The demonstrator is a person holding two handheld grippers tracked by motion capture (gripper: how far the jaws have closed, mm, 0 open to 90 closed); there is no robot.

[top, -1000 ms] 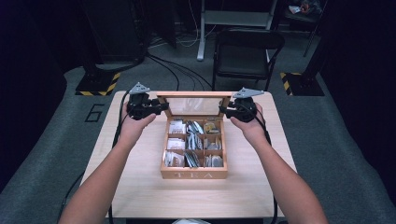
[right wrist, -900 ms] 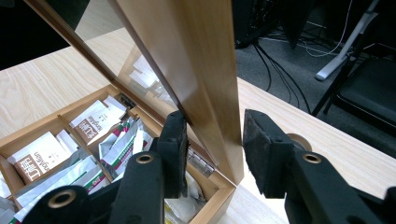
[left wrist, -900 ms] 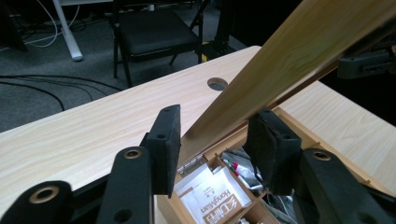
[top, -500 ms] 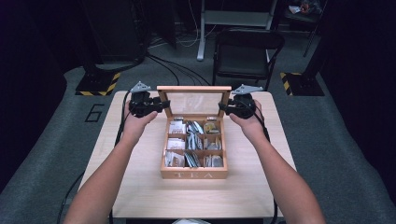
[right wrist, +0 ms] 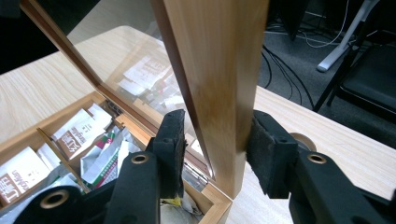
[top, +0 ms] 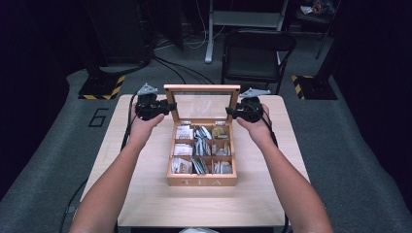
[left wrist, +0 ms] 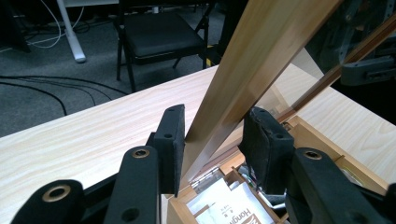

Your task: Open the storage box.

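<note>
Plainly, both sets of fingers are on the lid's side rails. The left gripper (left wrist: 212, 140) has its fingers (left wrist: 172, 140) clenched on the left rail of the glass-paned lid (top: 202, 99), just above the hinge; they have just been closing, with that rail between them. The right gripper (right wrist: 215, 144) grasps the right rail, its far pad hard against the wood, though I can't quite tell from its own view whether the near pad presses or merely stands beside the glass edge; those jaws have just eased a shade wider.

The lid stands about upright over the wooden tea box (top: 201, 182), which sits mid-tabletop (top: 145, 204) with its "TEA" front toward the person. Its compartments hold tea bags (top: 183, 132) in paper sachets. A folding chair (top: 255, 53) stands beyond the table's far edge.

The step in hand looks like swinging the lid about its hinge, held at both ends. Next, both hands should move together along the hinge's arc, evenly, so the frame doesn't twist, letting go only once the lid rests.
</note>
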